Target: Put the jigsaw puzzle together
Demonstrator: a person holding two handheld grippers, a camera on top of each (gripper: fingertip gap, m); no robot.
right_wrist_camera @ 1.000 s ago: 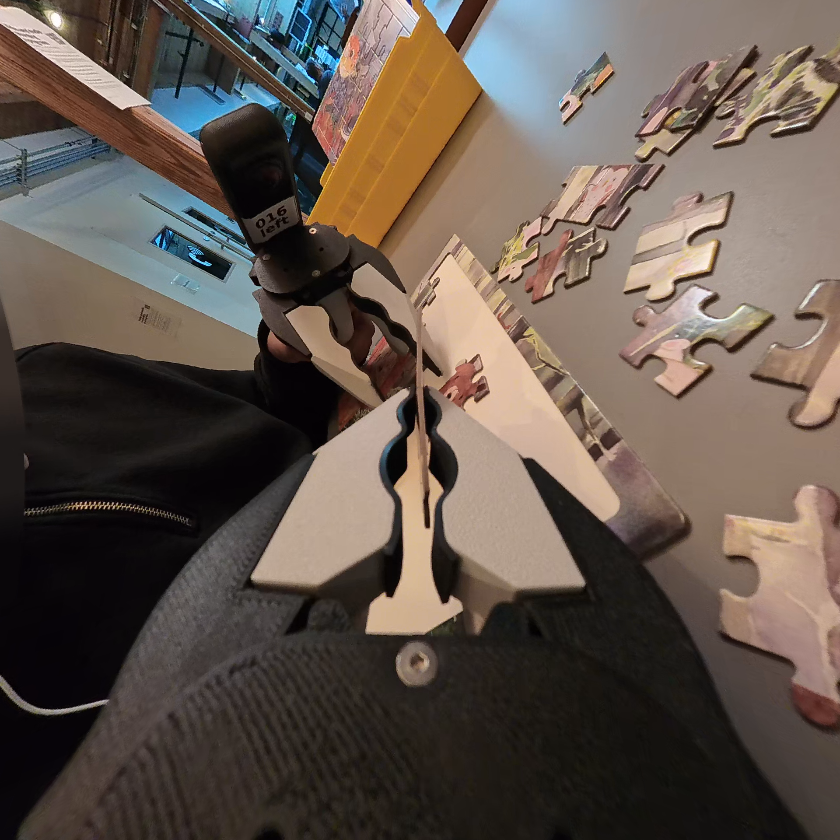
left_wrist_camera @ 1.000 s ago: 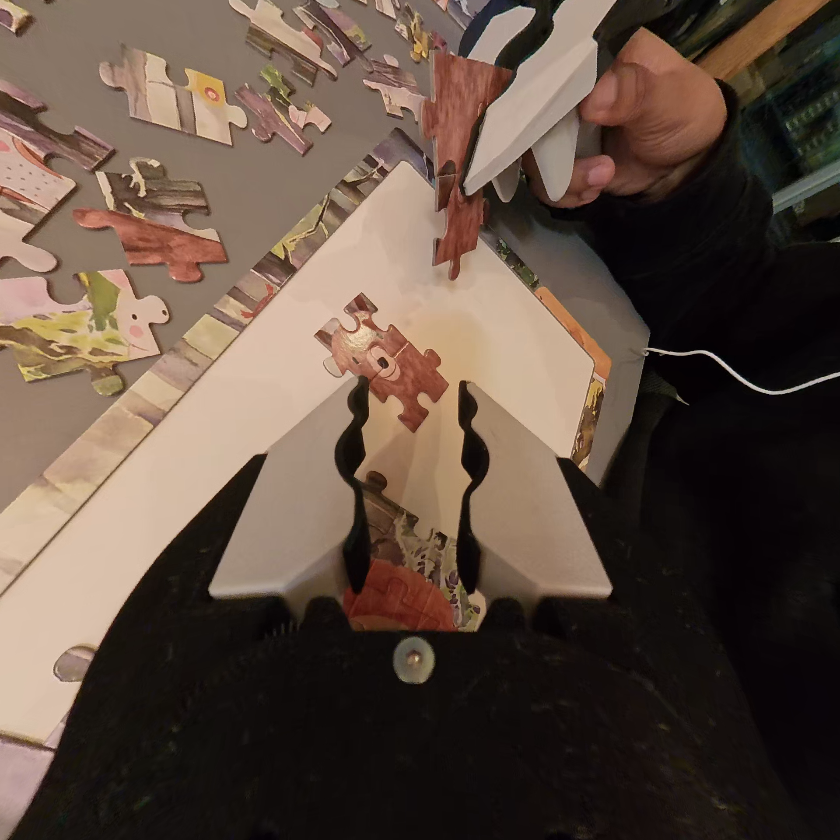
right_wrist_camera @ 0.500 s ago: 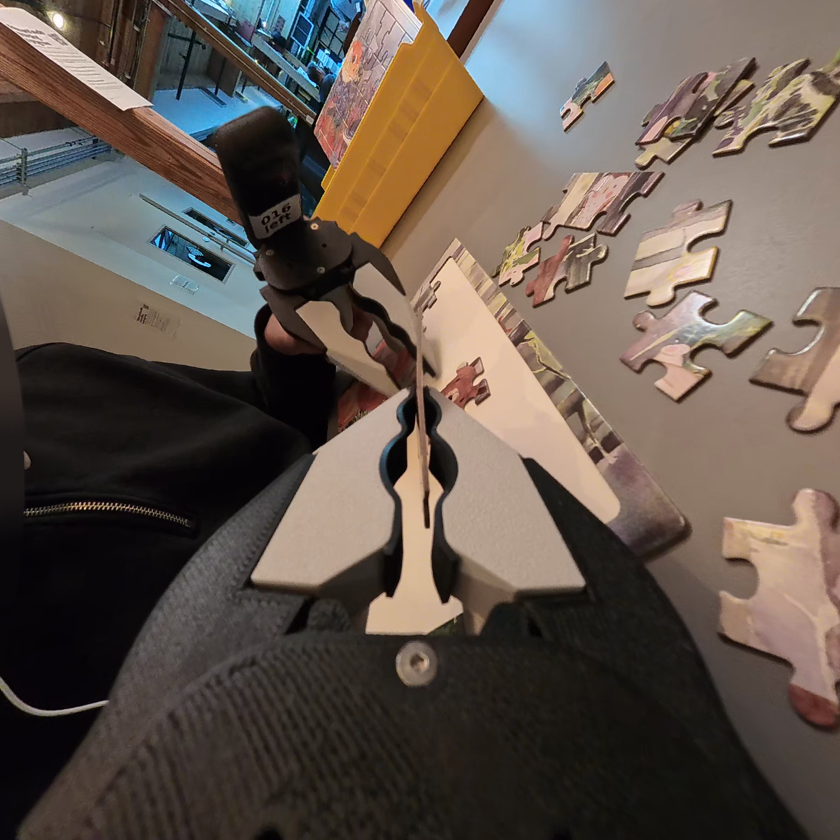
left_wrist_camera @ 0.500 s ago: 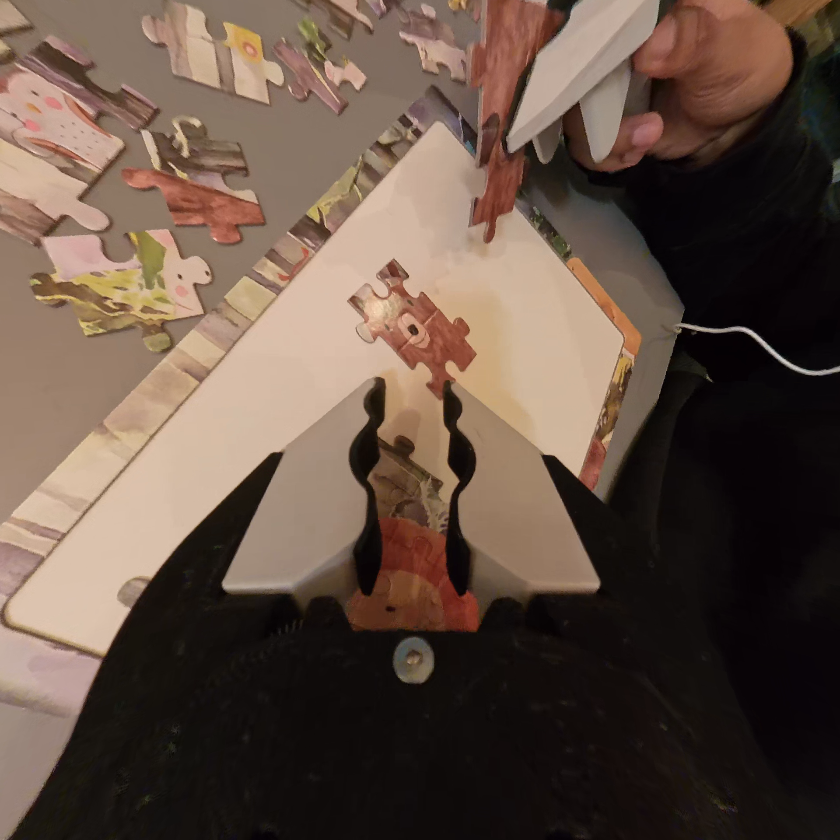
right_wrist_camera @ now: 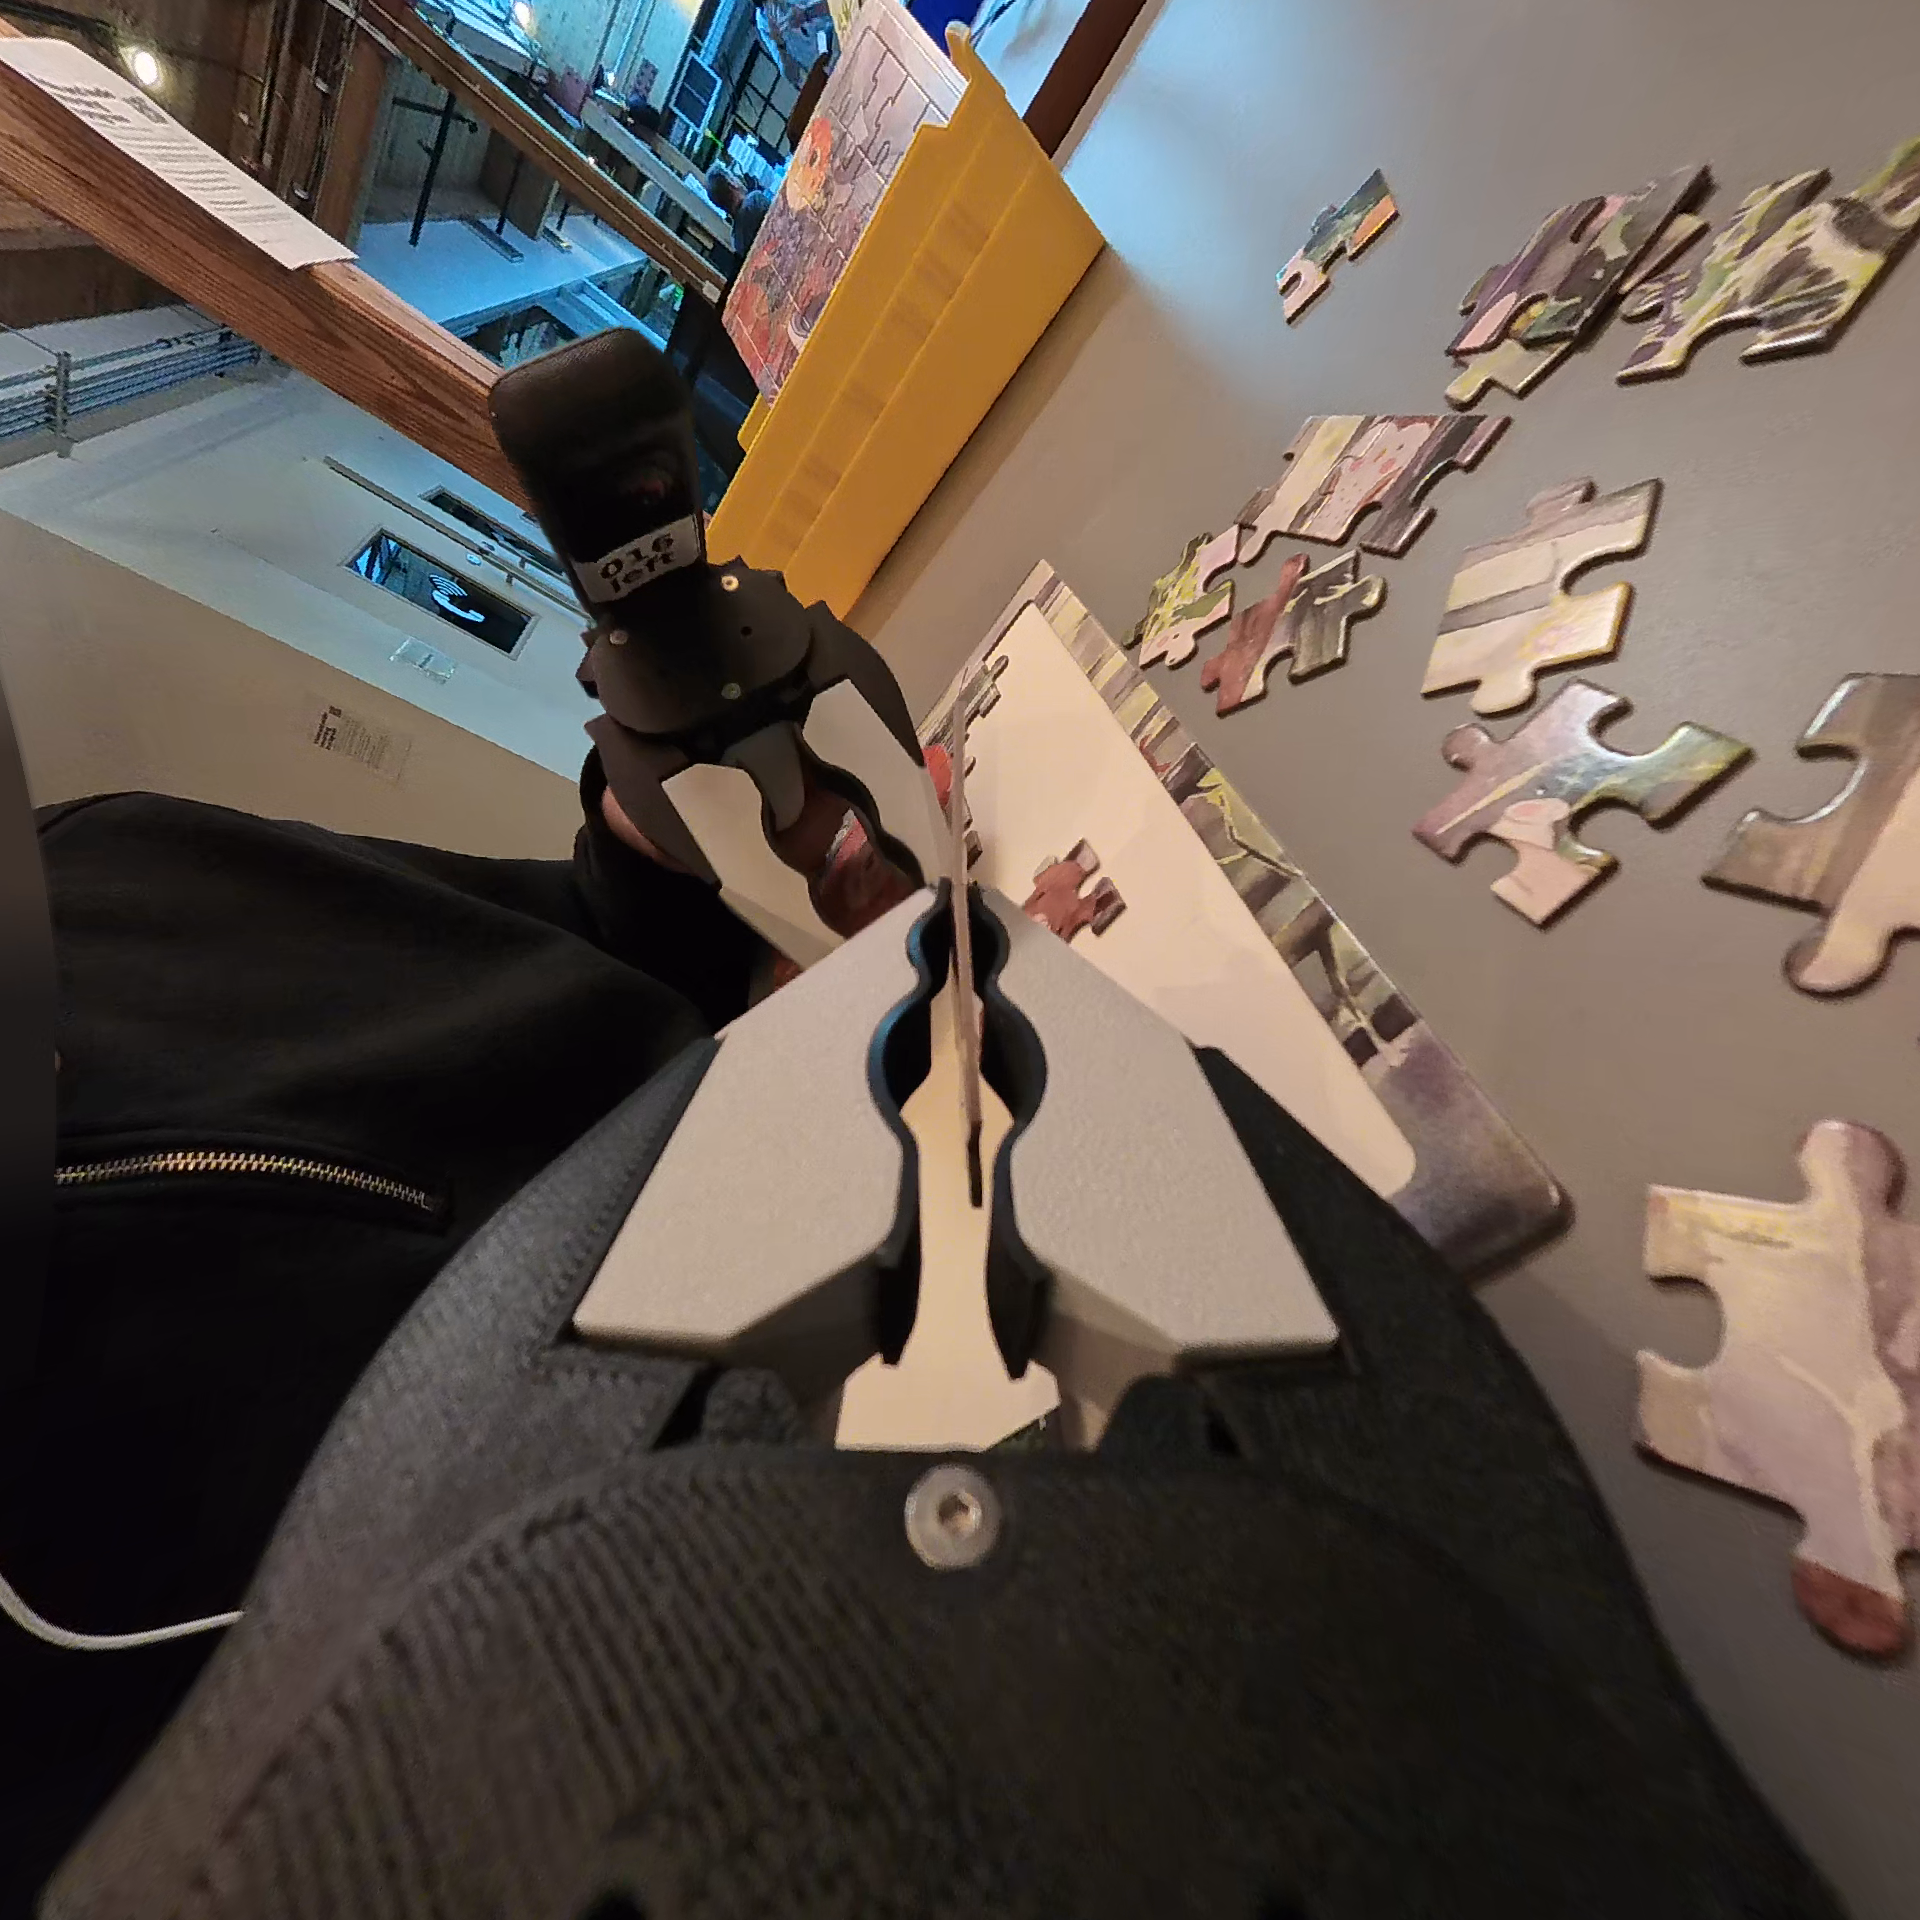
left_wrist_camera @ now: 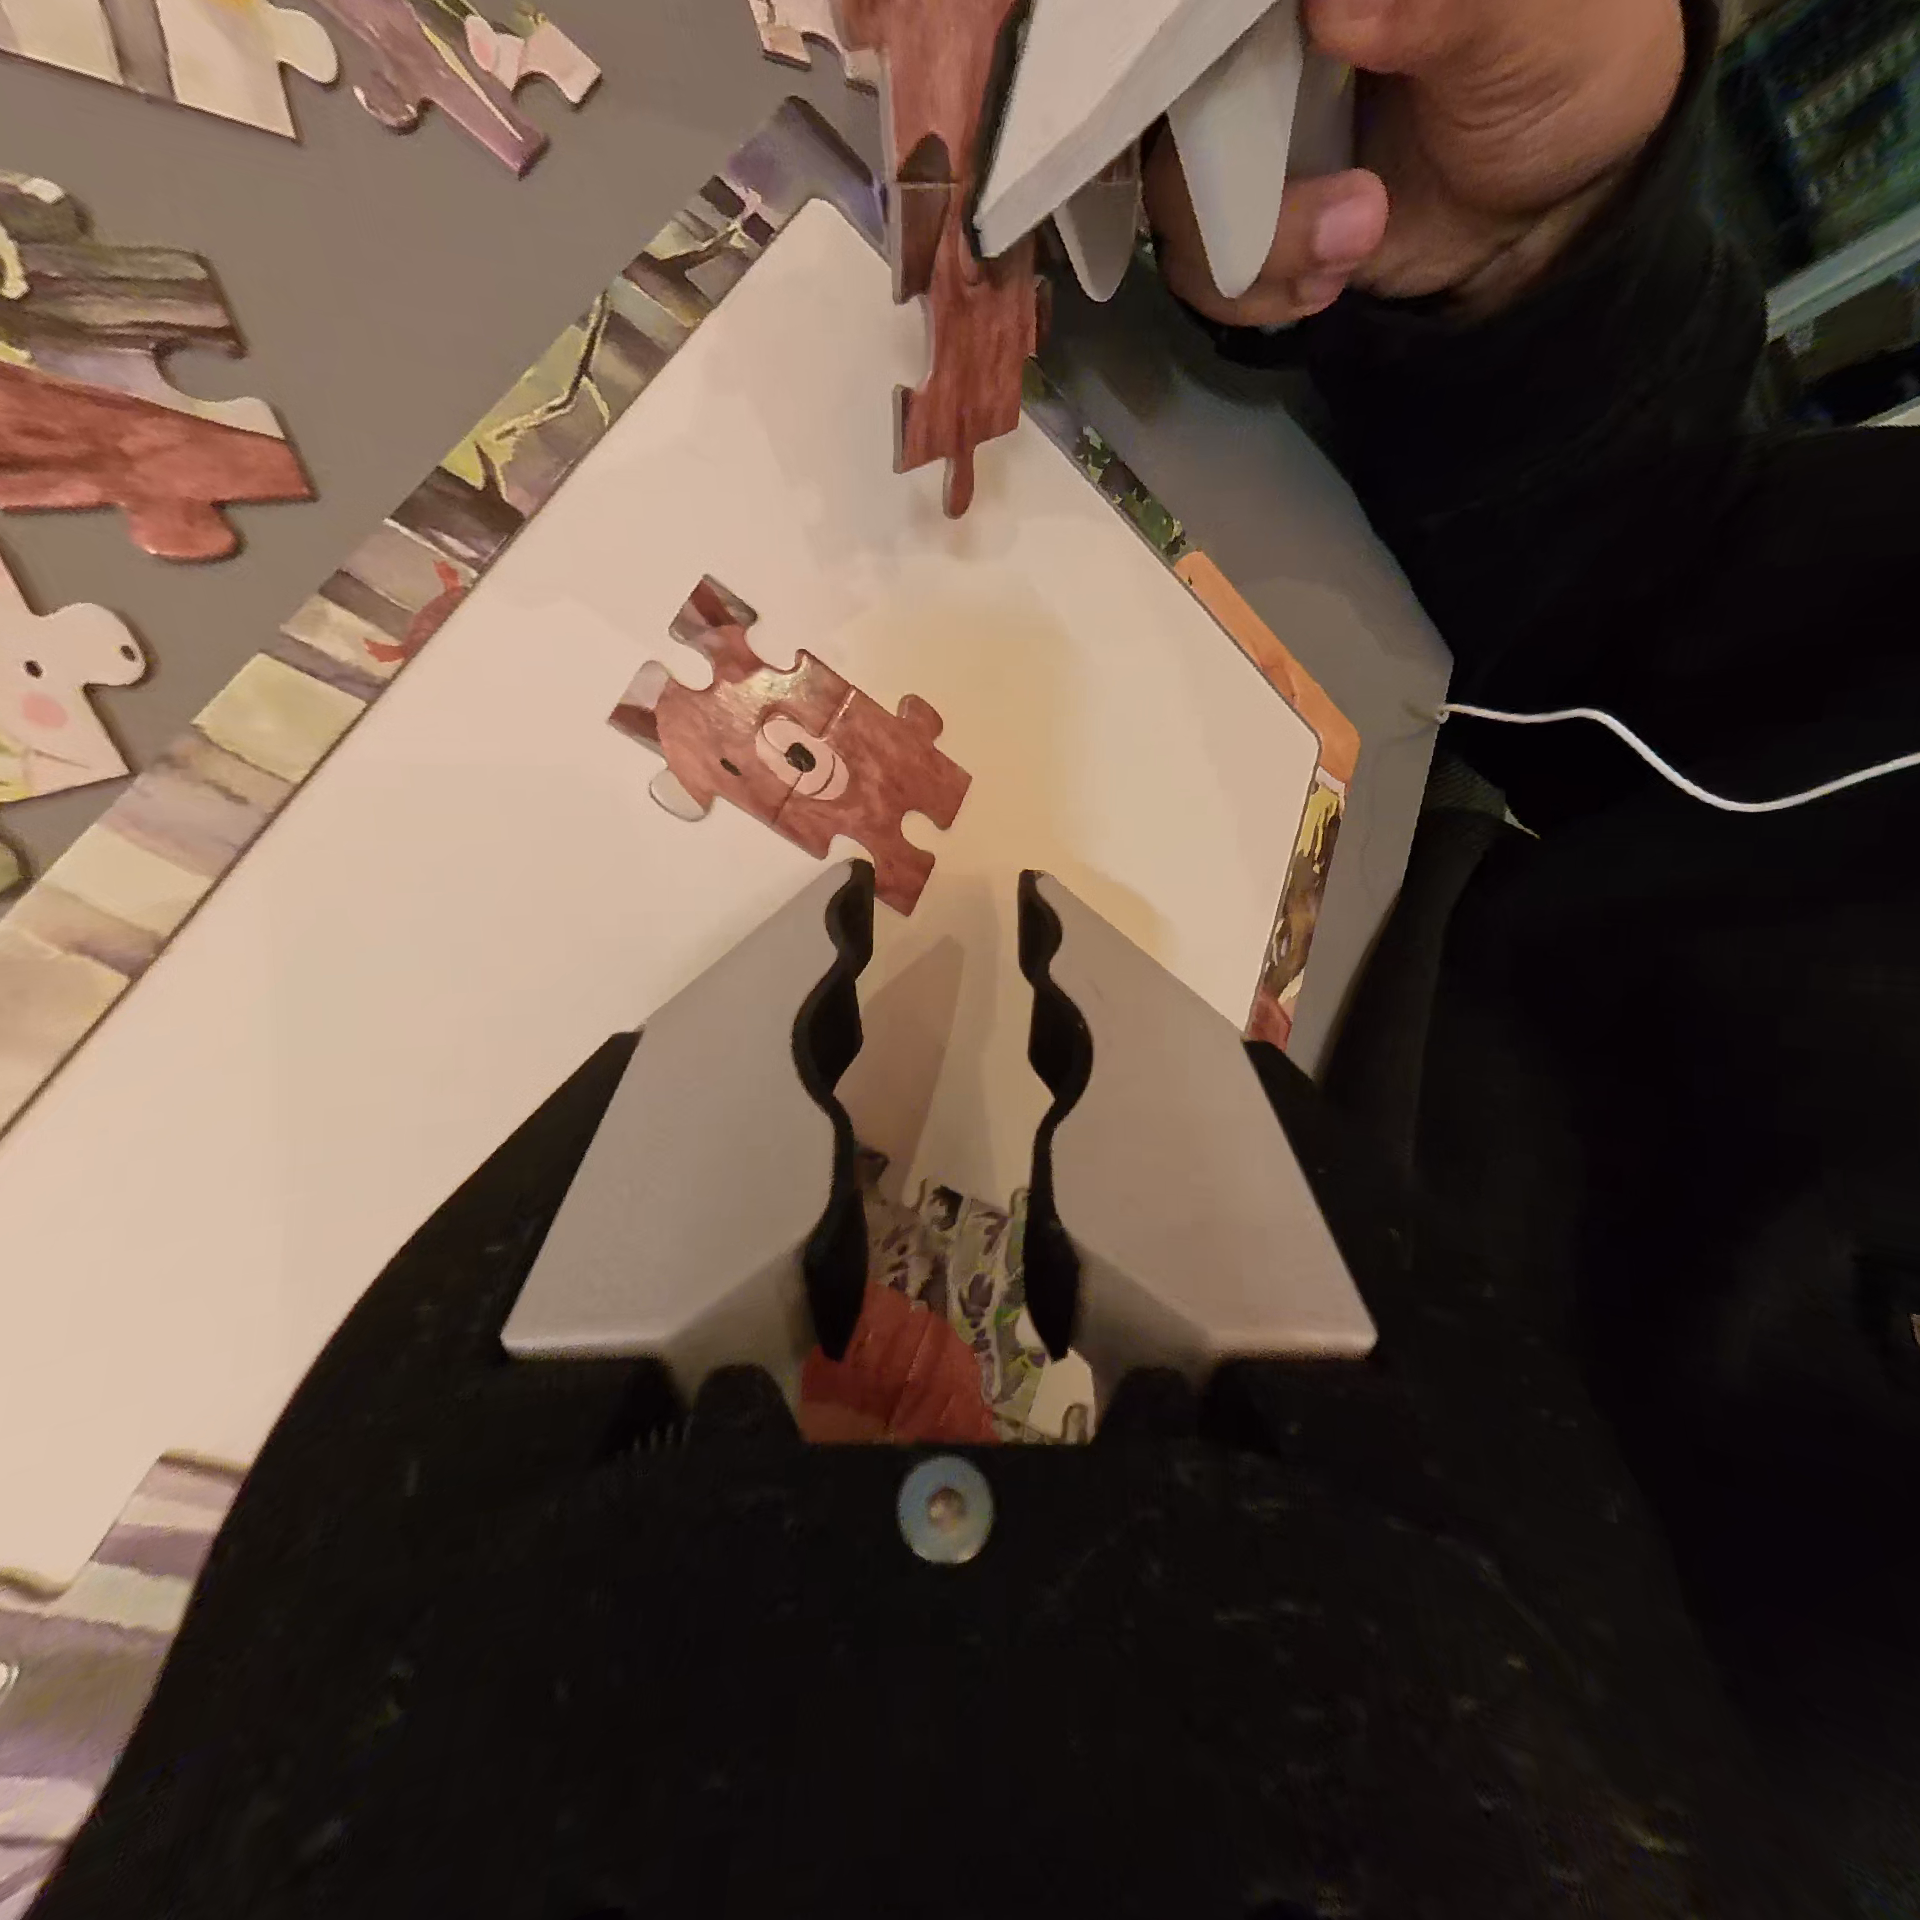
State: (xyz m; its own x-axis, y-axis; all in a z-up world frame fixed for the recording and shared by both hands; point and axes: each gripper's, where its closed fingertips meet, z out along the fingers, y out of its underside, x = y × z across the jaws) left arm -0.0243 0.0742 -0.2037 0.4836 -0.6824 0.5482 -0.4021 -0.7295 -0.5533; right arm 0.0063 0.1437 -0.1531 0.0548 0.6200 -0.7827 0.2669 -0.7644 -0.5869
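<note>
The right gripper (right_wrist_camera: 961, 914) clamps a brown joined pair of puzzle pieces (left_wrist_camera: 961, 301) edge-on, hanging above the far corner of the white puzzle tray (left_wrist_camera: 436, 935). The left gripper (left_wrist_camera: 940, 883) hovers with jaws parted and empty, just beside the brown bear-face pieces (left_wrist_camera: 800, 753) lying mid-tray. Loose pieces (right_wrist_camera: 1538, 592) are scattered on the grey table (right_wrist_camera: 1351, 468) beyond the tray's picture border.

We hold our left gripper (left_wrist_camera: 940, 883) low over the white puzzle tray's inner field, its jaws parted and empty. Our right gripper (right_wrist_camera: 961, 914) hangs above the tray's far corner, jaws pinched together, with our right hand (left_wrist_camera: 1455, 156) wrapped around its handle.
</note>
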